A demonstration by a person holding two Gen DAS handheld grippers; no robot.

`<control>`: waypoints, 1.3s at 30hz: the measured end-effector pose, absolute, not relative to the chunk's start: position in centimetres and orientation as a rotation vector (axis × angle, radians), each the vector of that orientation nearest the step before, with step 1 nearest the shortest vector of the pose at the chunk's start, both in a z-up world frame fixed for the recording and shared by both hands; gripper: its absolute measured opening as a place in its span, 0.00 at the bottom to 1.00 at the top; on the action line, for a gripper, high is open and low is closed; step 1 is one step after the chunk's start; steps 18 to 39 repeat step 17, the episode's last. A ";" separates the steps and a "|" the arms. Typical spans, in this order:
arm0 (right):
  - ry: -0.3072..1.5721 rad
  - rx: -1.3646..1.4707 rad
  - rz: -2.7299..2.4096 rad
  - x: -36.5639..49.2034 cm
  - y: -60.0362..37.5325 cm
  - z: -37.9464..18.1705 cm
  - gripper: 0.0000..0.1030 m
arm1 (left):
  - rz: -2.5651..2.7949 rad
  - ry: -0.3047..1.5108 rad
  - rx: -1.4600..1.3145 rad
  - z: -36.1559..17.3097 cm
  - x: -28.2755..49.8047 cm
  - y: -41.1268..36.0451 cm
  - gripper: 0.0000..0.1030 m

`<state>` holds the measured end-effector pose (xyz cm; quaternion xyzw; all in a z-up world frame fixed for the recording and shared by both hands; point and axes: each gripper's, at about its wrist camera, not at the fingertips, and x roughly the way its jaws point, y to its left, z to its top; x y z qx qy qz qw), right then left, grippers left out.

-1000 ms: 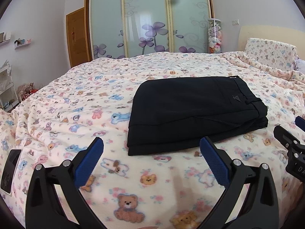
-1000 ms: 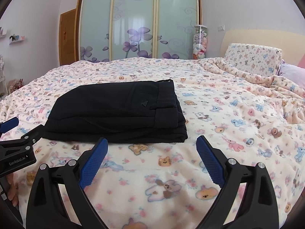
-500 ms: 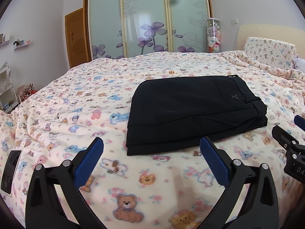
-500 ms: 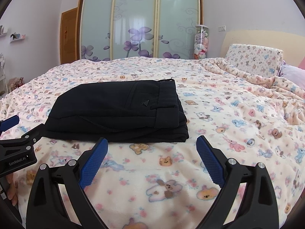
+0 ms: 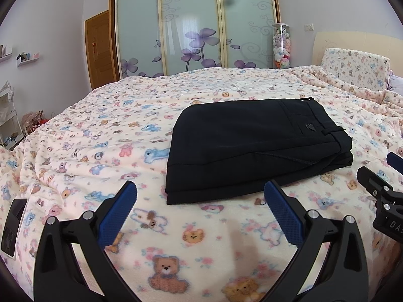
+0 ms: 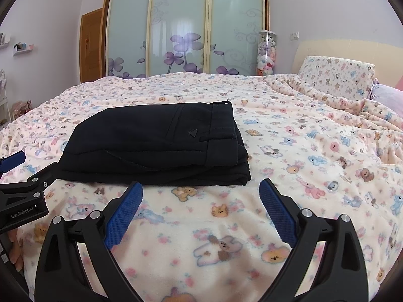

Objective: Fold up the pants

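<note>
Black pants (image 5: 252,143) lie folded in a flat rectangular stack on the teddy-bear bedspread (image 5: 100,136), waistband to the right. They also show in the right wrist view (image 6: 156,143). My left gripper (image 5: 200,191) is open and empty, held just short of the stack's near edge. My right gripper (image 6: 200,188) is open and empty, also just short of the near edge, toward the waistband end. Each gripper shows at the edge of the other's view.
A dark phone (image 5: 13,224) lies on the bedspread at the left. Pillows (image 6: 335,78) and rumpled blanket sit at the right by the headboard. A sliding-door wardrobe (image 5: 194,22) and a tube of plush toys (image 5: 281,45) stand behind the bed.
Both grippers have drawn back slightly from the pants and stay open. The folded pants have not moved.
</note>
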<state>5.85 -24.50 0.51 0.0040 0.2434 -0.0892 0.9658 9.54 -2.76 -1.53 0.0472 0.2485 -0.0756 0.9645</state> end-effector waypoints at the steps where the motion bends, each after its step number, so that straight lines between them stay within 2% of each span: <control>1: 0.494 0.007 -0.180 5.9 -24.5 0.5 0.93 | -0.154 0.503 0.095 -1.5 9.6 -2.8 0.98; 39: 0.501 0.013 -0.180 6.0 -24.8 0.3 0.93 | -0.180 0.509 0.106 -1.5 9.4 -3.3 0.98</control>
